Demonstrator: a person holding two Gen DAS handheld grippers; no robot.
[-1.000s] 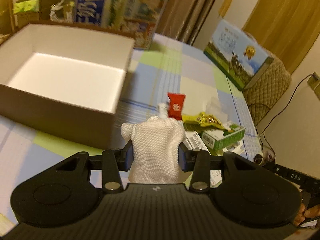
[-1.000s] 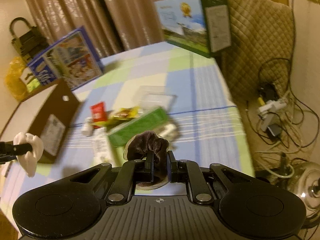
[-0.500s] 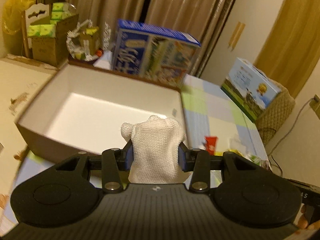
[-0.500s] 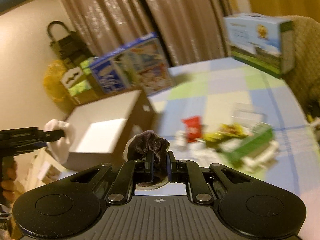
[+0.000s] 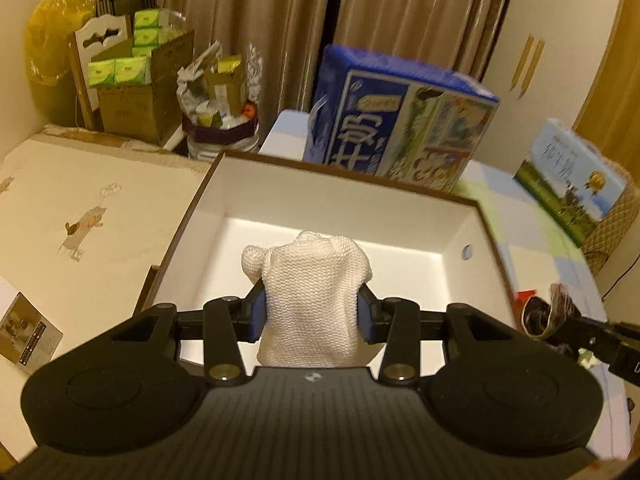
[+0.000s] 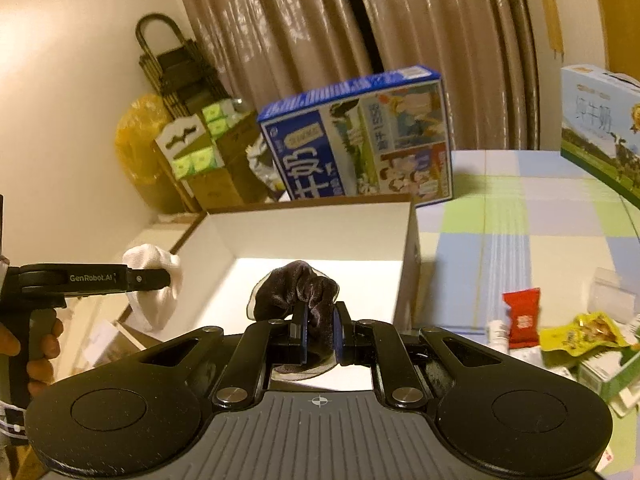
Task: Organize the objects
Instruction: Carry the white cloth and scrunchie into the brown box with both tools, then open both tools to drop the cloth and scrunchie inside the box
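My left gripper (image 5: pixel 310 314) is shut on a white knitted cloth (image 5: pixel 312 292) and hangs over the near part of an open box (image 5: pixel 486 224) with a white inside. My right gripper (image 6: pixel 319 330) is shut on a dark velvet scrunchie (image 6: pixel 296 292), held over the same box (image 6: pixel 408 240) near its front edge. In the right wrist view the left gripper (image 6: pixel 170 278) and its white cloth (image 6: pixel 154 280) show at the box's left side. The scrunchie (image 5: pixel 548 316) also appears at the right edge of the left wrist view. The box holds nothing I can see.
A blue milk carton box (image 6: pixel 360 136) stands behind the open box, a light blue one (image 6: pixel 600 120) at the far right. On the checked tablecloth (image 6: pixel 520 216) lie a red sachet (image 6: pixel 522 316), a yellow snack pack (image 6: pixel 584 332) and a green box (image 6: pixel 616 372). Cardboard boxes (image 5: pixel 140 80) stand at the back left.
Both grippers have swung left from the pile of small items to above the open box, each still holding its object. The box now fills the middle of both views.
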